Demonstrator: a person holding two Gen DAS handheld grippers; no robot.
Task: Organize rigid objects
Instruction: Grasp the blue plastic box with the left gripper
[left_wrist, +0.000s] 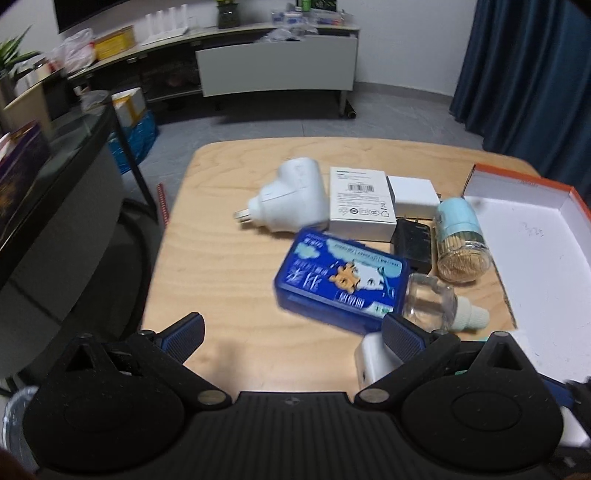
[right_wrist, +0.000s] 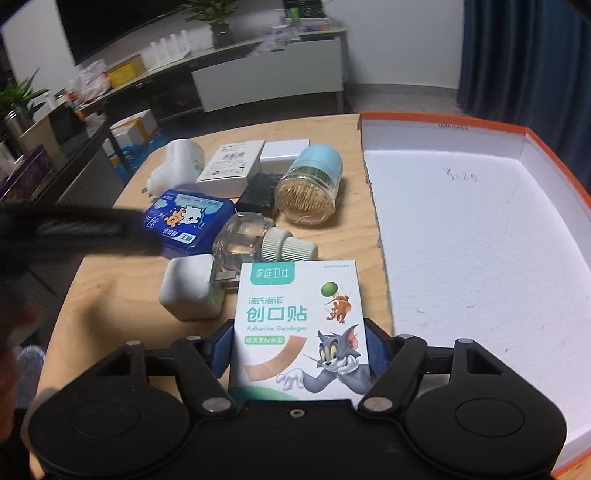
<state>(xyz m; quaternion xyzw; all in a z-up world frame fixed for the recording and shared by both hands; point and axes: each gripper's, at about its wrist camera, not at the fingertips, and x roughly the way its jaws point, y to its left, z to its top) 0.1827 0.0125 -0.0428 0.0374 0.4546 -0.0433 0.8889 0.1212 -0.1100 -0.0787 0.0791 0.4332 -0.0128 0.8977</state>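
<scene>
Our right gripper (right_wrist: 300, 349) sits at the near edge of the table (right_wrist: 96, 295) with the adhesive bandage box (right_wrist: 301, 325) between its blue pads; the pads lie against both long sides of the box, so we read this as a grip, the box lying flat and face up. We judge the box is taken first because it lies nearest us and just beside the near left corner of the orange-rimmed tray (right_wrist: 524, 136), whose white floor holds nothing yet; a short carry to the right would land it there. Our left gripper (left_wrist: 291, 332) hovers with its jaws wide apart over the near edge, nothing between them; its right-hand finger stands just beside the white cube charger (left_wrist: 369, 358) and the blue plastic case (left_wrist: 332, 280), likely lining up on one of them. The rest crowds the table's middle, left of the tray: clear glass bottle (right_wrist: 243, 236) on its side touching the blue case, toothpick jar (right_wrist: 310, 184) tipped over by the tray's left wall, black adapter (right_wrist: 258, 192) wedged between jar and case, flat white box (right_wrist: 231, 162) and small white block (right_wrist: 284, 151) toward the far edge, white plug adapter (right_wrist: 177, 166) farthest left. The rounded jar and bottle may roll if nudged; we'd clear flat boxes first.
</scene>
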